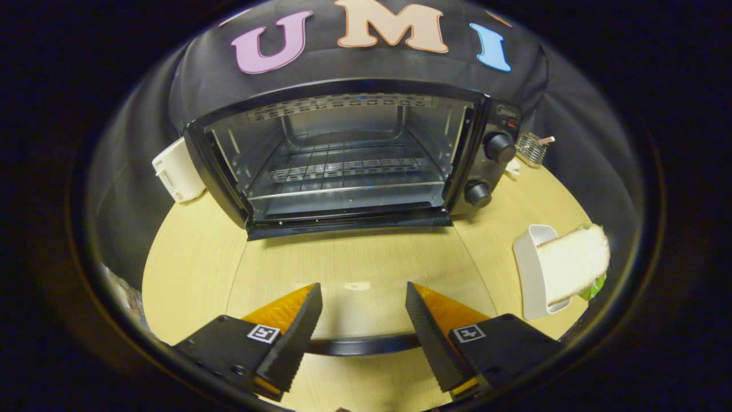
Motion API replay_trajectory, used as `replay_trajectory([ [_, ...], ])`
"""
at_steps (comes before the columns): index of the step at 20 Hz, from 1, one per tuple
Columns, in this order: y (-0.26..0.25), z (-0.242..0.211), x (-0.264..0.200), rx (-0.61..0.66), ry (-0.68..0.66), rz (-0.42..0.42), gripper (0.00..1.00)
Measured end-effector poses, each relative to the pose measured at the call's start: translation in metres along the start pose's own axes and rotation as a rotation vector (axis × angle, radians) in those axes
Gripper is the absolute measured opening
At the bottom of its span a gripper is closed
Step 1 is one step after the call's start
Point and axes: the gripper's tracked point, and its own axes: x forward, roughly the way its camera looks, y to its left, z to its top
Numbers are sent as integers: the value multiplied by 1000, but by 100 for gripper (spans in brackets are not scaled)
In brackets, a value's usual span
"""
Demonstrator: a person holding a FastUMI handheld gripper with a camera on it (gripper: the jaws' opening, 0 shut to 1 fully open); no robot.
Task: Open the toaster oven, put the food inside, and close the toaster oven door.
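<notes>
The black toaster oven [349, 154] stands at the back of the round wooden table [189, 257], its cavity and wire rack [343, 169] exposed. Its glass door [354, 257] lies folded down flat toward me. The door's dark handle bar [366, 345] runs across between the bases of my fingers. My gripper [363, 289] is open above the door, fingers wide apart with nothing pressed between them. The food, a sandwich [575, 263] of white bread with green leaf, rests on a white dish [529, 269] to the right of the fingers.
A white appliance [177, 169] sits left of the oven. Two black knobs [499, 147] are on the oven's right panel. A small wire basket [532, 147] stands behind them. Bare tabletop lies on both sides of the open door.
</notes>
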Motion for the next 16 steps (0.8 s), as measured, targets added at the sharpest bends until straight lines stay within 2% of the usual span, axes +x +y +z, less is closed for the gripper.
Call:
replay_trajectory([
  [2,-13,2,-11,-12,-5,6,97],
  [5,-46,13,-29,0,-32,-14,97],
  [13,-174,70,-87,194,-157,-97,97],
  [16,-223,76,-95,247,-189,-115,93],
])
